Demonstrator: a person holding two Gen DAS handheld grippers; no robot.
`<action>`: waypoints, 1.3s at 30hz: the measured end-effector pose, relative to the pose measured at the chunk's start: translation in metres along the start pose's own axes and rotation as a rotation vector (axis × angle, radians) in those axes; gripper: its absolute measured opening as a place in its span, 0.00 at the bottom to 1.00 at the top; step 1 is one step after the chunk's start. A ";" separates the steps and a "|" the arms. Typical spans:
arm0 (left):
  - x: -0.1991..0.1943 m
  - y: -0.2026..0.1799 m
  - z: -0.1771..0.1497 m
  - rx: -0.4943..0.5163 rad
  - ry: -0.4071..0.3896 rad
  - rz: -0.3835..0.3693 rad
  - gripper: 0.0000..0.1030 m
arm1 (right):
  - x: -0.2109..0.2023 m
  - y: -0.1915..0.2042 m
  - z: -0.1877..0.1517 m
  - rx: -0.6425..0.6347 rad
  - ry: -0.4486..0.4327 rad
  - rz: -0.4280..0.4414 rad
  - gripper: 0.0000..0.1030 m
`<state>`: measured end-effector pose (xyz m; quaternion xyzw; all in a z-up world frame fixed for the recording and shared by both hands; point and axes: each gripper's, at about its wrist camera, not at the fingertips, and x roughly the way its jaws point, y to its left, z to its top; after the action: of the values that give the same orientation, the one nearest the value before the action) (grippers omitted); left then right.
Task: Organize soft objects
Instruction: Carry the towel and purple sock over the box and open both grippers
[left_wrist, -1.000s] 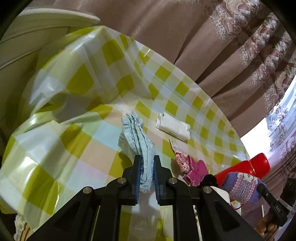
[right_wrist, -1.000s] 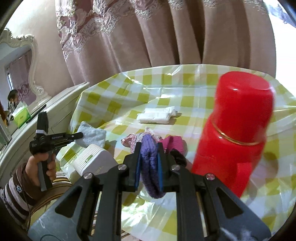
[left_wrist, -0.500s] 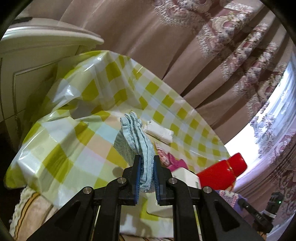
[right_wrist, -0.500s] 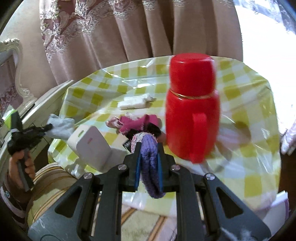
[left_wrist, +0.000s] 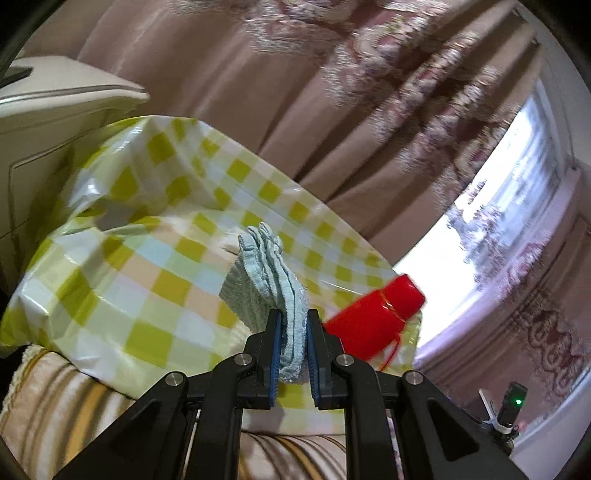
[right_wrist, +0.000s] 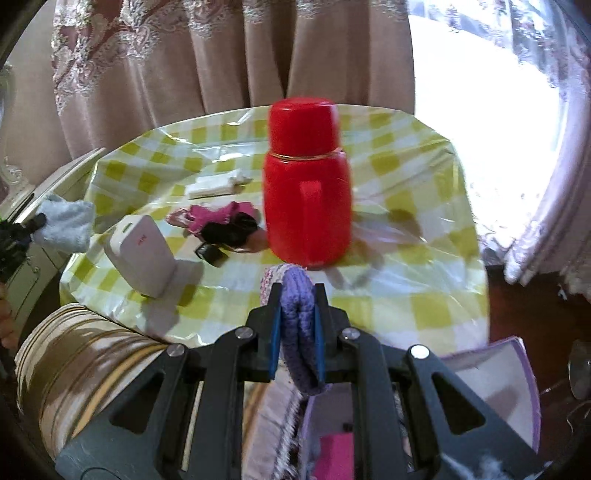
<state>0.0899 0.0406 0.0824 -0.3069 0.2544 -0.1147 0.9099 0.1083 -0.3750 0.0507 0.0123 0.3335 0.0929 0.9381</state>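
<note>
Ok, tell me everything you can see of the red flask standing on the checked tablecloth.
The glossy red flask, seemingly plastic, stands upright on the yellow-checked plastic tablecloth. It has a wide domed cap, a thin gold ring below it, and a moulded side handle facing the right wrist camera. Dark and pink soft items lie against its base on the left. Neither gripper touches it.

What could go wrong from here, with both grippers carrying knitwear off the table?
1. The right gripper holds the purple knit item just in front of the red flask; a swing could topple it.
2. The pale blue knit piece sticks far out of the left gripper; it might snag the glossy checked tablecloth.
</note>
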 end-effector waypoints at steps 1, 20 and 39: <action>0.000 -0.008 -0.002 0.010 0.008 -0.014 0.13 | -0.002 -0.002 -0.002 0.002 0.000 -0.014 0.18; 0.072 -0.147 -0.130 0.120 0.438 -0.270 0.13 | -0.051 -0.101 -0.083 0.161 0.035 -0.227 0.18; 0.114 -0.220 -0.233 0.255 0.766 -0.388 0.32 | -0.059 -0.158 -0.129 0.268 0.097 -0.347 0.20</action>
<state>0.0508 -0.2903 0.0141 -0.1699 0.4947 -0.4193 0.7421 0.0088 -0.5465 -0.0260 0.0746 0.3846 -0.1145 0.9129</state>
